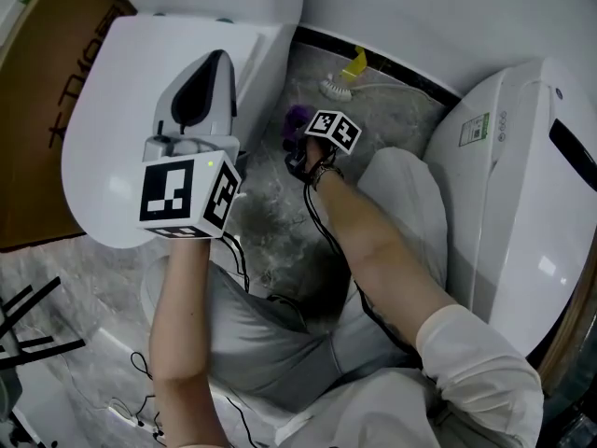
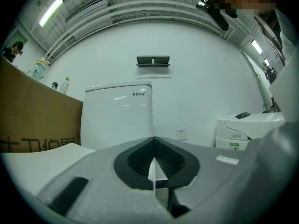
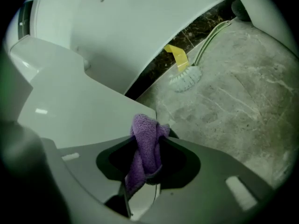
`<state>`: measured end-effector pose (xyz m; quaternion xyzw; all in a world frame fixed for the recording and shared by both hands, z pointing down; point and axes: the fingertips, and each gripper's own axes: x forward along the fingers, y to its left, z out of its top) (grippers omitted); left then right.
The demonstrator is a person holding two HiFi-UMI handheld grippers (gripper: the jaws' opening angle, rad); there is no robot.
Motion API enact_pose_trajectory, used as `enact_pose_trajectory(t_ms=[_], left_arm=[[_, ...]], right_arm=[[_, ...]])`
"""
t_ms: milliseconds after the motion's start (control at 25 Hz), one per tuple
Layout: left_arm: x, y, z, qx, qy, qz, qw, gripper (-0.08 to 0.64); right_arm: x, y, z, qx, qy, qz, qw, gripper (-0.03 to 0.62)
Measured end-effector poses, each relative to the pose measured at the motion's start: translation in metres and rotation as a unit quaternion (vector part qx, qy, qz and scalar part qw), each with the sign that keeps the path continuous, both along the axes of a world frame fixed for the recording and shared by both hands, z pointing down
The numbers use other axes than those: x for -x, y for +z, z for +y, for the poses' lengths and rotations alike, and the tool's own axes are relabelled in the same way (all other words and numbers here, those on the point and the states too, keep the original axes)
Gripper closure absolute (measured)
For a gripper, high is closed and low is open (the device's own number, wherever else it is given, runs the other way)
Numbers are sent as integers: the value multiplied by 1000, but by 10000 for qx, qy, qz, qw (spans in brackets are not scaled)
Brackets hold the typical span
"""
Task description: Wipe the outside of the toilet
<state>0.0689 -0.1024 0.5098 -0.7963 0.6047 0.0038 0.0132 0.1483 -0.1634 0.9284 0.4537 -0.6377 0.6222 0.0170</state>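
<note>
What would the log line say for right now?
left gripper: fingers shut, empty, facing toilet tank | right gripper: fingers shut on purple cloth, low beside toilet | cloth touching toilet: cannot tell

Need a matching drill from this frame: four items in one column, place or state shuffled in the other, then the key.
Items:
1. purple cloth
2. brush
3. left claw
4. cardboard box

Place or state:
A. lying on the floor
B. shut
C. beside the toilet, at the left edge of the head view
D. clamped in the right claw

Pairs: 1-D, 2-A, 3-B, 4-C
</note>
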Motion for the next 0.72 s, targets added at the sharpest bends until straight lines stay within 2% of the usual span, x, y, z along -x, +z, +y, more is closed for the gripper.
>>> enact_pose_trajectory(t_ms=[80,360,480,720], left_arm=[[3,0,3,16,-51,-30,10000,555],[24,-2,11,67,-280,27,9996,555],[31,-1,12,119,-309,64,9994,555],[34,5,8,316,-288,-32,9991,555]], right_arm=[[11,10,7,110,-157,-18,9998,446],[64,17,28,300,-622,-543,9961,446],[78,5,28,354,-481,-710,9957,446],[74,-34,23,180,-250,-614,9976,451]])
